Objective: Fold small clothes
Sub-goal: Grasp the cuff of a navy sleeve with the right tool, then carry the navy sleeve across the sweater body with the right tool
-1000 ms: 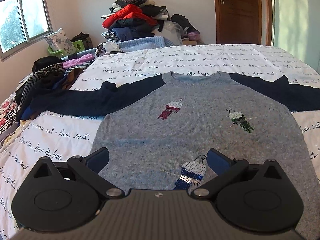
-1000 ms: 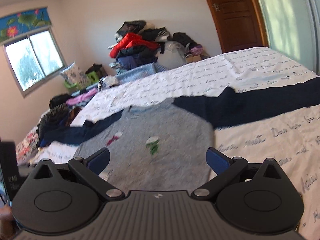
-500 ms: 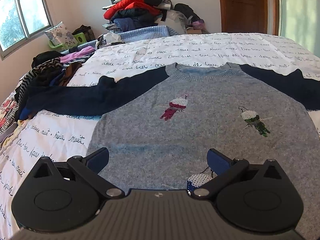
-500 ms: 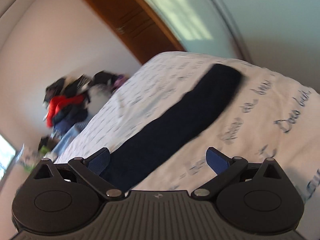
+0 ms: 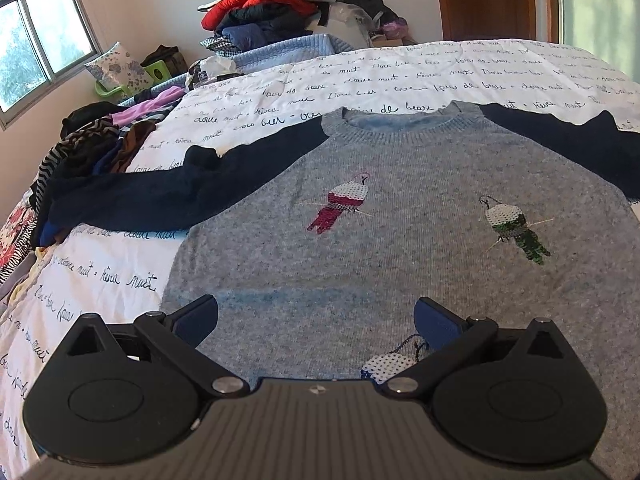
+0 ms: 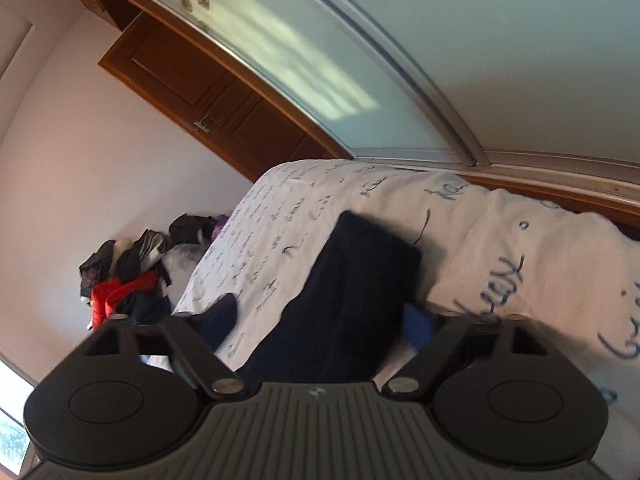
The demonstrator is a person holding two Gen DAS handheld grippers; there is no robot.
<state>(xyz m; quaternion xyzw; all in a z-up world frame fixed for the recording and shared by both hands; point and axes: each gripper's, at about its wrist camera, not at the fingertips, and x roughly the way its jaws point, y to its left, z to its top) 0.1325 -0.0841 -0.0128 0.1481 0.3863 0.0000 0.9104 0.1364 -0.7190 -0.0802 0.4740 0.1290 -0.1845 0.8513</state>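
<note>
View tilted hard. Right gripper [image 6: 316,322] low over bed [image 6: 520,240], jaws spread wide, one to each side of navy sleeve [image 6: 352,292]. Sleeve lies flat on white bedspread with handwritten script, cuff end pointing away toward wooden door [image 6: 208,92]. Right fingertip [image 6: 416,326] just beside sleeve edge; contact unclear. Heap of clothes [image 6: 128,280], red piece among them, against far wall. Frosted sliding panel [image 6: 304,64] runs above bed.

The grey knitted wool sweater with navy sleeves [image 5: 400,248] looks matt and fuzzy, its sequinned bird patches [image 5: 344,204] glinting. The white script-printed cotton bedsheet [image 5: 400,80] is smooth cloth. The brown panelled wooden door [image 6: 208,92] has a slight sheen.
</note>
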